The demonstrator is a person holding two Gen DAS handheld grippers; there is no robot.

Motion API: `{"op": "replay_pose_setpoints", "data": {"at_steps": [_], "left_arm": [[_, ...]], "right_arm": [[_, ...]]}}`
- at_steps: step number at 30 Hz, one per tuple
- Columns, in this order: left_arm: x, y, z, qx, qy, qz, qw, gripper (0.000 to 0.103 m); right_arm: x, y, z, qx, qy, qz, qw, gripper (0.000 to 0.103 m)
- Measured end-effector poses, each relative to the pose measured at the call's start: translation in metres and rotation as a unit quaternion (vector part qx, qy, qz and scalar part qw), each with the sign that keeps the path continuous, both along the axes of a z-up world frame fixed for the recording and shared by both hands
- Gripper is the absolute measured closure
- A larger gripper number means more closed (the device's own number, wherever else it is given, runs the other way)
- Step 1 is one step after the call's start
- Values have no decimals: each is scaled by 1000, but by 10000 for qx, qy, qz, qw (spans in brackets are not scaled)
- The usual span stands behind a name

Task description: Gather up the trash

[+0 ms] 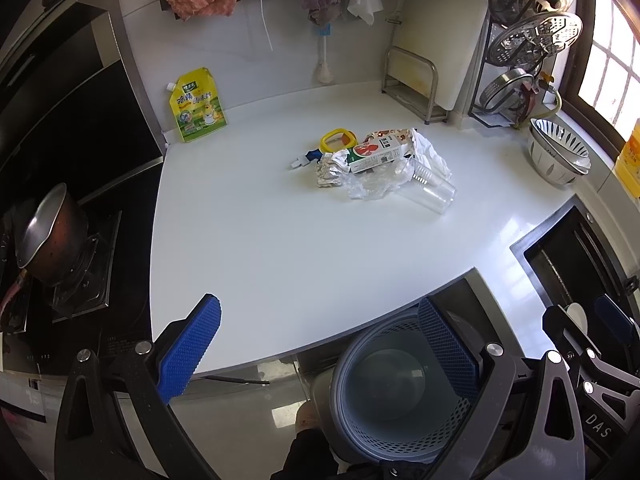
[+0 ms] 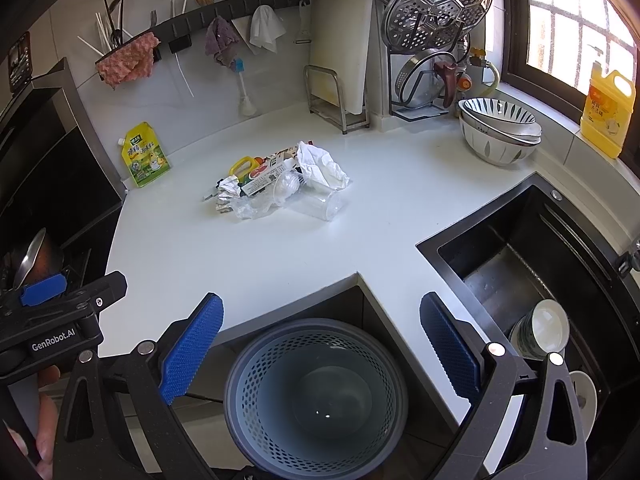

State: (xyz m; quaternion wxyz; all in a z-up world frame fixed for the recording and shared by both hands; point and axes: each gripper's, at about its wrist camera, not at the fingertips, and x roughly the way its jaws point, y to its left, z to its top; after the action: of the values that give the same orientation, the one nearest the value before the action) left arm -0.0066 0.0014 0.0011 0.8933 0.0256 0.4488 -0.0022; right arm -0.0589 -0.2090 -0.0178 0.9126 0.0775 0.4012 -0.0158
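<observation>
Nearest the lens in the right wrist view, the right gripper (image 2: 318, 354) has its blue-padded fingers (image 2: 192, 354) spread wide with nothing between them. Directly below, in a cut-out at the front edge of the counter, stands a perforated grey waste basket (image 2: 316, 396), which looks empty apart from a pale sheen at the bottom. The left gripper (image 1: 318, 354) is likewise wide apart and holds nothing; in its own view the same basket (image 1: 396, 392) sits under its right-hand pad. In the right wrist view, part of the left gripper's black body also shows at the lower left edge, with a bit of a hand beneath it.

The trash is heaped in one pile (image 2: 280, 188) near the middle of the white countertop (image 2: 260, 264), well apart from both grippers and the basket. The pile holds a printed juice carton (image 1: 374, 154), crumpled foil (image 1: 332, 170), crumpled white paper (image 2: 320, 166), a clear plastic cup (image 1: 434, 194) lying on its side, a clear plastic wrapper (image 1: 370, 188) and a yellow ring-shaped handle (image 1: 338, 140); a small blue and white item at the left edge of the heap is too small to identify.

A yellow-green seasoning pouch (image 2: 145, 154) leans against the back wall to the left. Stacked bowls (image 2: 500, 128) sit on the right, beyond a black sink (image 2: 532, 264) containing a cup (image 2: 540, 330).
</observation>
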Motion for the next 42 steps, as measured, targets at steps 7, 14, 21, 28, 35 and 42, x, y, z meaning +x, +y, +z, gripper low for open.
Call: {"op": "replay_pose_setpoints", "data": {"at_steps": [7,14,21,28,35,42], "left_arm": [[1,-2,0,7,5,-4,10000,6],[2,-1,-1,-3,34,-13,10000,6],[2,2,1,4,23,-12,10000,6],[4,-2,0,10,6,-13,10000,6],[4,-3,0,12,16,-12,10000,6],[4,-3,1,5,8,-9,10000,6]], "right_arm": [[0,0,0,-2,1,3,10000,9],[0,-1,0,10,8,14,10000,9],[-1,-1,0,19,3,14,10000,9],[1,0,-1,2,8,17,10000,9],[2,0,0,16,16,16,10000,9],[2,0,0,19,13,16,10000,9]]}}
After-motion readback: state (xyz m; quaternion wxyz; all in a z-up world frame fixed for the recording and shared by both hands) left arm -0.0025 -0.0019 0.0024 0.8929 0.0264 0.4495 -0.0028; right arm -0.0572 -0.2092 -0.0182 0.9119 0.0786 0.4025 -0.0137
